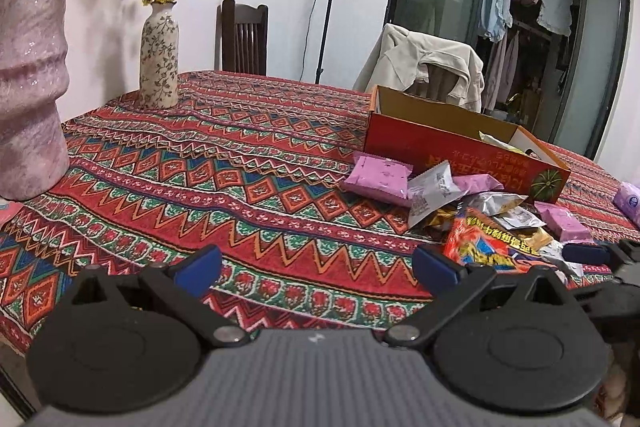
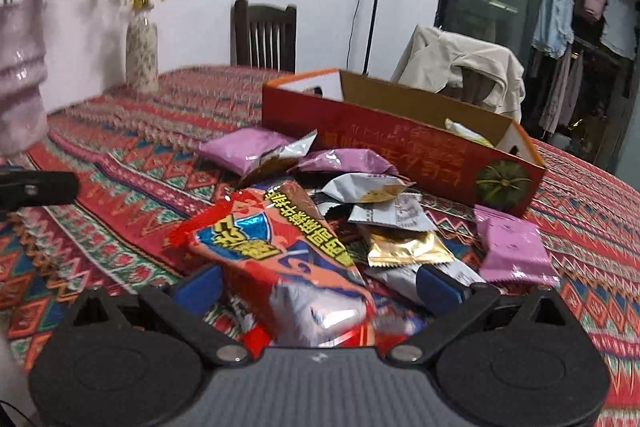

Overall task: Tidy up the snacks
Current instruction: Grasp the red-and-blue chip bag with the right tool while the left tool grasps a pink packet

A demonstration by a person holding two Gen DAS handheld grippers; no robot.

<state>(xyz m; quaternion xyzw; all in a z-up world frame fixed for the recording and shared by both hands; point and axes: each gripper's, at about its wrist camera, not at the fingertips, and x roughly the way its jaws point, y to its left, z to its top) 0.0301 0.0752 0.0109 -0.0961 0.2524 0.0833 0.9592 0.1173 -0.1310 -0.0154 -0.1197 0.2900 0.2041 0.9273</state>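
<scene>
Just getting started, by the look of things. Lots of snack packs point(image 2: 360, 195) lying in a messy heap on the striped tablecloth point(image 1: 200, 163), right in front of the long red box point(image 2: 400, 151). Only one or two packs inside the box so far, a pale yellow one point(image 2: 466, 131) peeking over the wall at the far end. Nearly all the rest waiting outside: purple packs point(image 1: 378, 173), silver ones point(image 2: 394, 213), a gold one point(image 2: 408, 247). Right tongs point(image 2: 318, 287) wide open around a big red and blue bag point(image 2: 276, 227), one blue pad on each side, not squeezing; hard to tell if touching, since that part looks blurry. Left tongs point(image 1: 316, 263) wide open too, holding nothing, hovering over bare cloth beside the heap. Probably next: pinch the big bag, lift, drop in the box. Then the same for every other pack. Plenty of room in the box.
</scene>
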